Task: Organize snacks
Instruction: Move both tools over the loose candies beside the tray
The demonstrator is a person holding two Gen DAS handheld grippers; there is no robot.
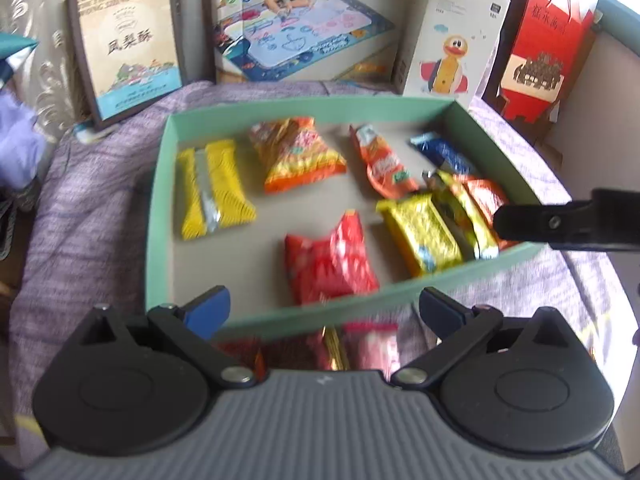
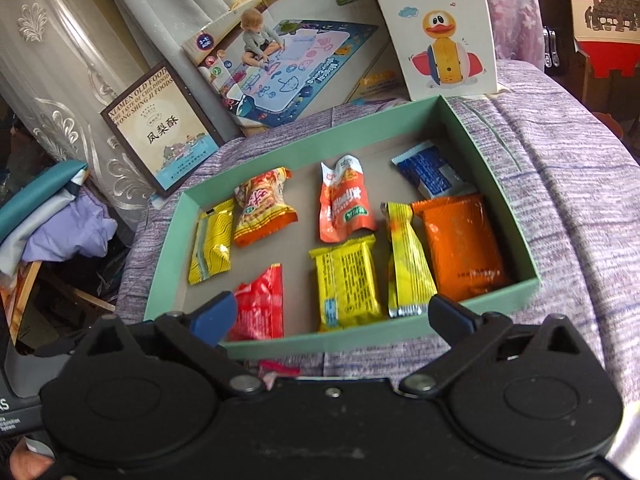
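Observation:
A green shallow box [image 1: 280, 110] [image 2: 492, 152] lies on a purple cloth and holds several snack packets: a yellow one [image 1: 214, 194] [image 2: 212, 240], a red one [image 1: 330, 258] [image 2: 260, 304], an orange tube packet [image 1: 380, 164] [image 2: 346, 204], a blue one [image 1: 444, 150] [image 2: 430, 168] and an orange flat one [image 2: 460, 244]. My left gripper [image 1: 324, 306] is open and empty over the box's near wall. Several loose packets [image 1: 356, 346] lie under it, outside the box. My right gripper [image 2: 330, 314] is open and empty at the near wall. Its finger shows in the left wrist view [image 1: 560, 224].
Boxes stand behind the green box: a framed snack box [image 1: 128, 44] [image 2: 160, 128], a play-mat box [image 1: 304, 20] [image 2: 288, 64], a duck toy box [image 1: 452, 40] [image 2: 436, 24] and a red carton [image 1: 544, 48]. Clothes [image 2: 60, 224] pile at the left.

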